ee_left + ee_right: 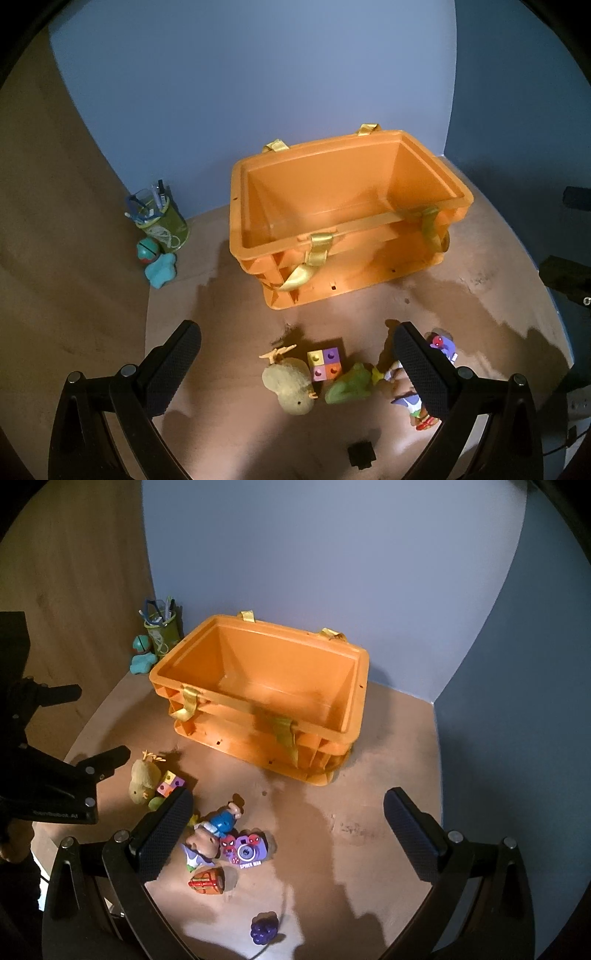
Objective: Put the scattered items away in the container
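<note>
An empty orange crate (369,225) (229,701) with yellow straps stands on the brown table against the blue wall. In front of it lies a heap of toys: a tan plush chick (290,384) (142,781), a coloured block (325,363) (170,783), a green toy (351,384), a blue-and-tan figure (216,829), a purple Spider-Man camera (245,849) (443,345), a red barrel-like toy (207,880) and a purple grape toy (264,928). My left gripper (295,336) (77,723) hovers open above the chick and block. My right gripper (288,799) is open, empty, above the table right of the heap.
A green pen cup (162,218) (162,631), a teal-and-red ball (147,251) and a teal star-shaped toy (160,271) (142,662) stand left of the crate by a wooden wall. A small black object (362,454) lies near the table's front. A hand (14,843) holds the left gripper.
</note>
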The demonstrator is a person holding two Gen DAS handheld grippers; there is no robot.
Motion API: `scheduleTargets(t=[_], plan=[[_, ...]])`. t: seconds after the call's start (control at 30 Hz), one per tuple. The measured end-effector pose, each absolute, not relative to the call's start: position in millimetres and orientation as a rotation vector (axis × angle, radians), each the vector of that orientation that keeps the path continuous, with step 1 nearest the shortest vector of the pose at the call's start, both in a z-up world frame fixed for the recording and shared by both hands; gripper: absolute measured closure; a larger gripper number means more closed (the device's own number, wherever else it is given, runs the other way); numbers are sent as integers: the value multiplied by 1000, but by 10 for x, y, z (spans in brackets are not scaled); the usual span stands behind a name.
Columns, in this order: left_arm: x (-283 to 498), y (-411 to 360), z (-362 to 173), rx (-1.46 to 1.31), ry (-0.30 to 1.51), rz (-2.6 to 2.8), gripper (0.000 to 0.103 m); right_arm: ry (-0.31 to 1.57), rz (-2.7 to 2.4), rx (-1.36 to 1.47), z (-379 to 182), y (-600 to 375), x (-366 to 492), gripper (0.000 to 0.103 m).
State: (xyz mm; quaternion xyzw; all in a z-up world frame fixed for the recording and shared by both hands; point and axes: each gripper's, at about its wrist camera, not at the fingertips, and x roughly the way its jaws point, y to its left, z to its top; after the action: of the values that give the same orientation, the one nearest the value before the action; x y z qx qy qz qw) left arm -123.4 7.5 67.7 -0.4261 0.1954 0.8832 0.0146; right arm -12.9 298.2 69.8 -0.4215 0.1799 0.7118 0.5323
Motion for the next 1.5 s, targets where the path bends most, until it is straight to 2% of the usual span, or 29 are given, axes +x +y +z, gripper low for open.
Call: scheduleTargets(t=[0.57, 1.17, 1.5], plan=[[-1773, 155, 839, -1414, 623, 2702, 0, 571, 1663, -1078, 782, 3708, -180, 1], [-2245, 90, 934, -1537, 589, 2642, 0, 580, 1599, -1109, 905, 4039, -276, 1], [-2235, 87, 947, -1528, 575, 2641, 0, 608, 1572, -1106, 847, 4110, -261, 1]])
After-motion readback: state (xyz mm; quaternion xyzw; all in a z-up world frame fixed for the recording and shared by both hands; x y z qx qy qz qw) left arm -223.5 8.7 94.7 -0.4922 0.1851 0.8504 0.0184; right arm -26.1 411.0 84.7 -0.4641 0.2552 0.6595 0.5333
